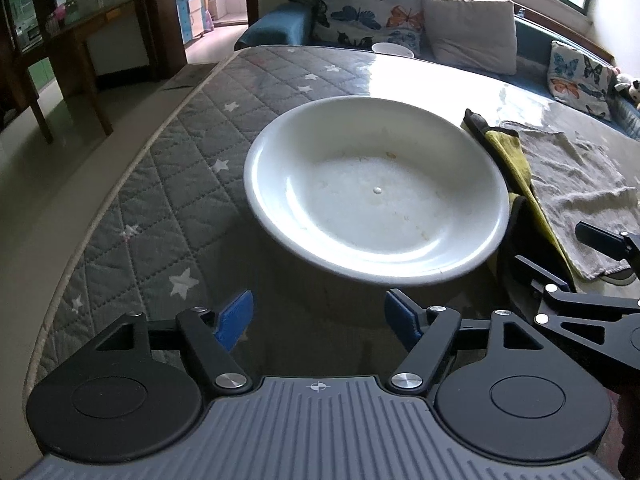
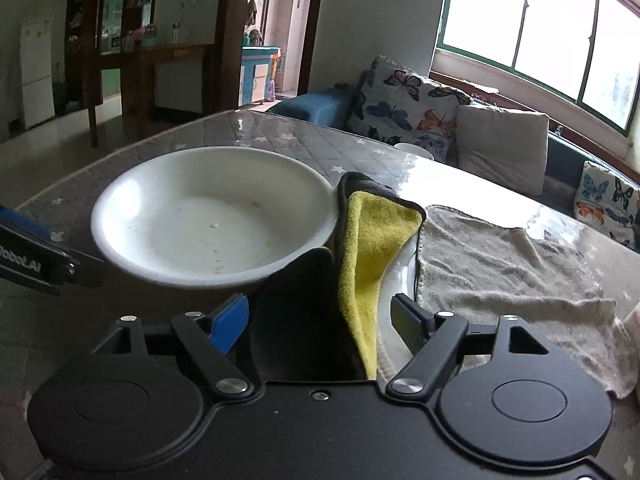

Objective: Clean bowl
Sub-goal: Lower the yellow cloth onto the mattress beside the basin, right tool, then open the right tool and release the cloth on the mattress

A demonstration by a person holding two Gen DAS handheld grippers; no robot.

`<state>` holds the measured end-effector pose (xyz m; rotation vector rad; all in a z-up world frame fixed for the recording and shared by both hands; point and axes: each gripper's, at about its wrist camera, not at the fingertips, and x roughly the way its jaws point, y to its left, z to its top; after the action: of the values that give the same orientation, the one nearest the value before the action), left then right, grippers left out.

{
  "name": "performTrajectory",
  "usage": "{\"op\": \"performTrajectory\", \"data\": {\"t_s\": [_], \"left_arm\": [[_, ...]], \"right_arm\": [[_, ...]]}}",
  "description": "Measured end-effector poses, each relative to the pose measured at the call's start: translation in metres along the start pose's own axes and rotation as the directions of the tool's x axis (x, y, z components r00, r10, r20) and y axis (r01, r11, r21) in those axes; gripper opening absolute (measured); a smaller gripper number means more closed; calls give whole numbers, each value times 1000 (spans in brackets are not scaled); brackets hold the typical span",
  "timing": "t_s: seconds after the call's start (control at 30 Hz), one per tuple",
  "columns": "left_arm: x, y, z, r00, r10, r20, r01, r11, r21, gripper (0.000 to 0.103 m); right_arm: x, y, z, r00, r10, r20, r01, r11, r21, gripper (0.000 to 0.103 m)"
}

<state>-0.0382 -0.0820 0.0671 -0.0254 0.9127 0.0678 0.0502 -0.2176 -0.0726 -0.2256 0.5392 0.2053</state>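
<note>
Nearest the left wrist camera: left gripper [image 1: 319,318], blue pads [image 1: 234,320] spread wide, nothing between them, hovering just short of the bowl's near rim. Same gripper seen at the left edge of the right wrist view [image 2: 40,256], close to the bowl's left side; cannot tell whether touching.

Right gripper [image 2: 320,320] likewise spread, fingers [image 2: 230,322] apart, with a cloth [image 2: 372,240] lying in the gap between them. Not clamped on it as far as can be seen; cloth folded, yellow inside, dark outside, one end rising against the bowl's right rim. From the left wrist view, right gripper [image 1: 568,276] at the right edge, over the cloth [image 1: 516,160].

Bowl [image 1: 376,192], white, wide and shallow, sitting toward the middle of the table [image 1: 168,184], empty apart from a few small brownish specks and a pale dot at the centre. Also seen in the right wrist view [image 2: 212,216], left of the cloth.

Towel [image 2: 504,264], grey, spread flat right of the cloth, reaching toward the table's right edge; also in the left wrist view [image 1: 572,184]. Table covered in grey quilted fabric with white stars under a glossy sheet.

Cup [image 1: 392,49], white, at the far edge. Beyond it, cushions [image 1: 372,12] with a butterfly print on a bench below a window.
</note>
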Motion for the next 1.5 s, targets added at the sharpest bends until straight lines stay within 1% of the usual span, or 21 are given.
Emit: {"op": "performTrajectory", "data": {"t_s": [0.13,0.23,0.27,0.4,0.57,0.77,0.93,1.23,1.5], "left_arm": [[-3,-2,-7,1000,7,5,-8,1000,10,74],[-5,-2,-12,1000,9,5,-9,1000,5,74],[-5,-2,-12,1000,9,5,-9,1000,4,74],[-5,-3,-23,1000,4,-10,-4,1000,3,74],[-7,-4,-32,1000,3,-10,-3,1000,7,74],[-2,0,-45,999,0,-32,0,1000,-1,74],[-2,0,-51,1000,5,-31,-5,1000,0,74],[-2,2,-59,999,9,-35,-10,1000,-12,74],[-4,3,-67,1000,23,-21,-23,1000,-19,83]], "right_arm": [[-4,2,-3,1000,-2,3,2,1000,13,88],[-11,4,-7,1000,-13,6,13,999,31,95],[-13,5,-9,1000,-18,7,18,999,32,100],[-20,10,-16,999,-33,14,32,999,20,102],[-25,13,-23,999,-51,0,51,998,40,103],[-28,16,-33,997,-73,-28,75,996,58,103],[-29,15,-40,997,-66,-46,70,991,115,103],[-34,19,-50,995,-80,-63,87,989,120,103],[-35,19,-62,995,-58,-82,69,988,140,103]]}}
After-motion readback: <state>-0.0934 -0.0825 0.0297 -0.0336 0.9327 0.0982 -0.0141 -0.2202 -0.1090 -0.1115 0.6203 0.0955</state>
